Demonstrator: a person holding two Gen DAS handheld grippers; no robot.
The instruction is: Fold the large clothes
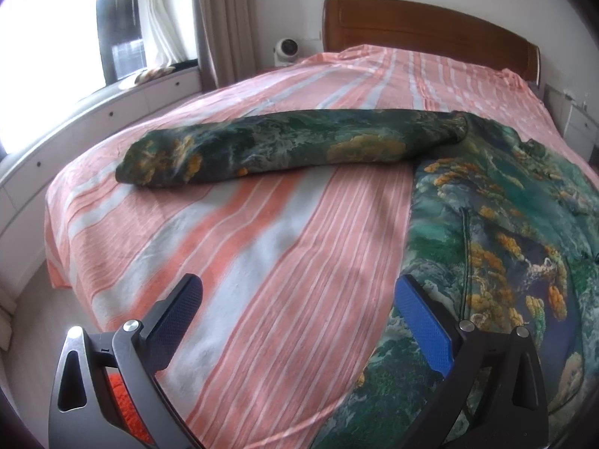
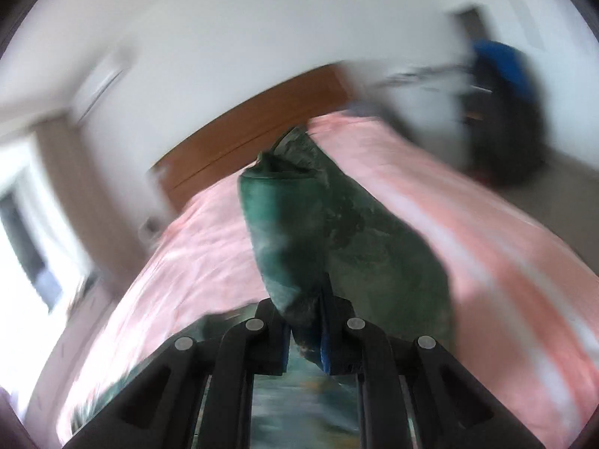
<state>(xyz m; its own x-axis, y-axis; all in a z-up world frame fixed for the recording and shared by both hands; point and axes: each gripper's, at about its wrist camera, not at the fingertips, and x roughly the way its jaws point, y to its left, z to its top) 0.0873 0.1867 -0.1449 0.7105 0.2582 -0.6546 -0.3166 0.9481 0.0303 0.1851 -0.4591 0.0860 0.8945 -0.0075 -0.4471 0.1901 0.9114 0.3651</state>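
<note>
One green landscape-print garment (image 1: pixel 505 232) spread on pink striped bedsheet (image 1: pixel 232 247), long sleeve (image 1: pixel 269 146) stretched left, left gripper (image 1: pixel 299 299) released near hem, right gripper (image 2: pixel 305 321) clenched on garment's other sleeve (image 2: pixel 288 239).

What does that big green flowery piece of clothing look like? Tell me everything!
The green garment is soft printed cloth, dark green with teal swirls and yellow-orange blotches. Its body lies spread on the striped pink bedsheet, and one long sleeve stretches flat across the bed. A seam runs down the body. The left gripper hovers with jaws open at its edge, one blue pad over the cloth. The right gripper has its jaws shut on a bunched fold, lifting it off the bed.
</note>
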